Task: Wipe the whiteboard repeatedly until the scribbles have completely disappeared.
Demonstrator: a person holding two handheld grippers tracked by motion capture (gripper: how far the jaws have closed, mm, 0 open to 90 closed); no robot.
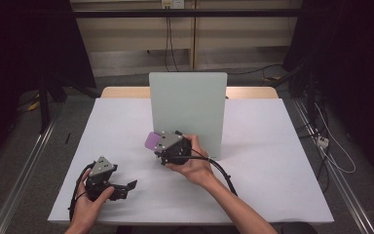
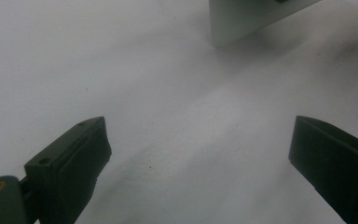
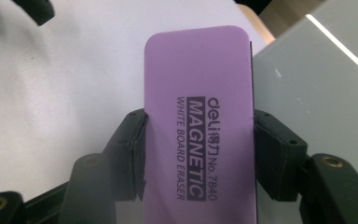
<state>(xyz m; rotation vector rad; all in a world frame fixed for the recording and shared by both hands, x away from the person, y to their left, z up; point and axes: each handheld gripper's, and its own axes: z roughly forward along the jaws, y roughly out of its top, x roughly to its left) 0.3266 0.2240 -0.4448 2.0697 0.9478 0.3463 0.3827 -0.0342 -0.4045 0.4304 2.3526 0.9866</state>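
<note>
A purple whiteboard eraser [image 3: 199, 121], printed "MAGNETIC WHITE BOARD ERASER", is clamped between the jaws of my right gripper [image 3: 199, 154]. In the high view the right gripper [image 1: 161, 144] holds the eraser [image 1: 152, 141] against the lower left edge of an upright pale whiteboard [image 1: 187, 109] standing mid-table. The board's grey face [image 3: 317, 93] lies just right of the eraser in the right gripper view. My left gripper [image 1: 129, 187] rests low at the front left of the table, jaws wide apart over bare tabletop. Its fingers [image 2: 74, 158] frame nothing but white surface.
The white table [image 1: 268, 165] has free room right of the board and along the front. The board's lower corner [image 2: 256, 18] appears far ahead in the left gripper view. Black cables [image 1: 224, 173] trail from both grippers. Dark stands and floor cables surround the table.
</note>
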